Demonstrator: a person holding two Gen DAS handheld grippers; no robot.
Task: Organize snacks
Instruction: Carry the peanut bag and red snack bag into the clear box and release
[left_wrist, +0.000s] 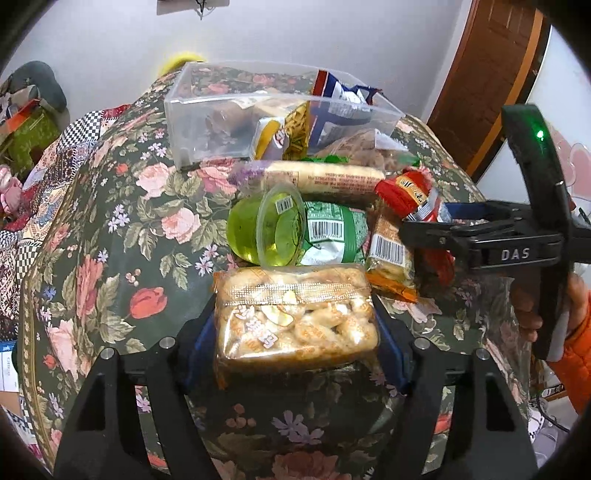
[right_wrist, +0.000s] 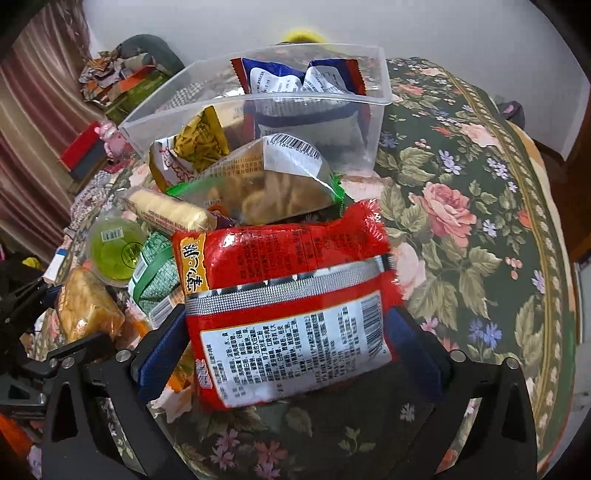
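My left gripper (left_wrist: 295, 332) is shut on a clear pack of peanut crackers (left_wrist: 295, 314), held just above the floral tablecloth. My right gripper (right_wrist: 291, 343) is shut on a red snack packet (right_wrist: 284, 295); it also shows in the left wrist view (left_wrist: 424, 218) at the right of the pile. A clear plastic bin (left_wrist: 207, 122) (right_wrist: 369, 122) stands at the back with several snack bags inside. Between it and the grippers lie a green jelly cup (left_wrist: 273, 232) (right_wrist: 114, 251), a green packet (left_wrist: 332, 232), a biscuit roll (left_wrist: 325, 177) (right_wrist: 166, 210) and an orange-edged pack (left_wrist: 391, 254).
The table has a dark floral cloth (left_wrist: 122, 236) (right_wrist: 480, 229). A clear bag of brown snacks (right_wrist: 273, 184) leans against the bin's front. A wooden door (left_wrist: 491, 74) stands at the far right, and clutter (left_wrist: 29, 122) lies beyond the table's left edge.
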